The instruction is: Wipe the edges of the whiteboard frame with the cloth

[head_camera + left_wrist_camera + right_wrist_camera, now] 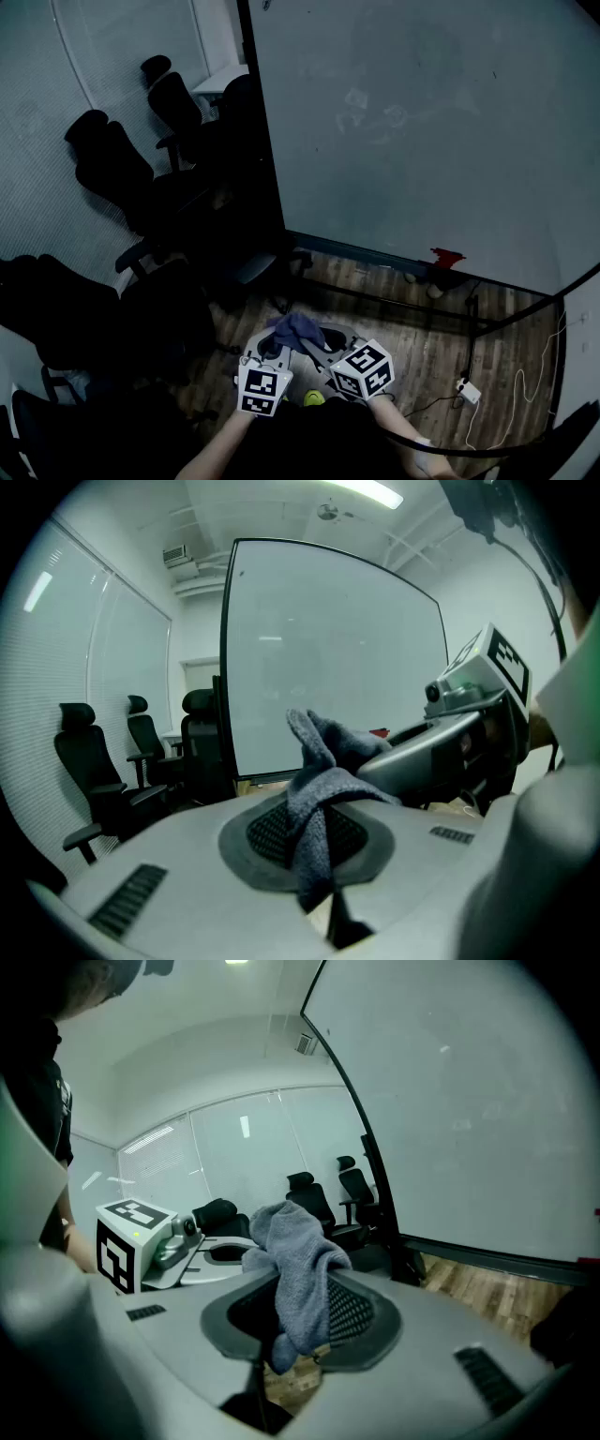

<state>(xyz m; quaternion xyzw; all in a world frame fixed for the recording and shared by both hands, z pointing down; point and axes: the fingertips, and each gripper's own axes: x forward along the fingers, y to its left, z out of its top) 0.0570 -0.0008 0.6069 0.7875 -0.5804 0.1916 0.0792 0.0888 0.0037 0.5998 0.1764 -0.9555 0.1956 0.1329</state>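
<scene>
Whiteboard [422, 131] stands over wood floor [417, 339] beside black chairs [112, 169]; jaws of left gripper [314, 850] and right gripper [291, 1335] both pinch cloth [296, 330].

Office chairs [111, 167]: black, high-backed, several crowded together at left.
Floor [427, 342]: wood planks.
Red item [447, 256]: small, at the floor's far edge.
White adapter [470, 392]: on the floor, with a thin white cable [521, 398] trailing right.
Ceiling light [370, 491]: long strip, lit.

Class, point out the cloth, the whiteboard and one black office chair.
cloth [300, 1274], right gripper view, fold hanging between the jaws.
whiteboard [422, 122], head view, middle of its bare surface.
black office chair [112, 164], head view, its backrest.
</scene>
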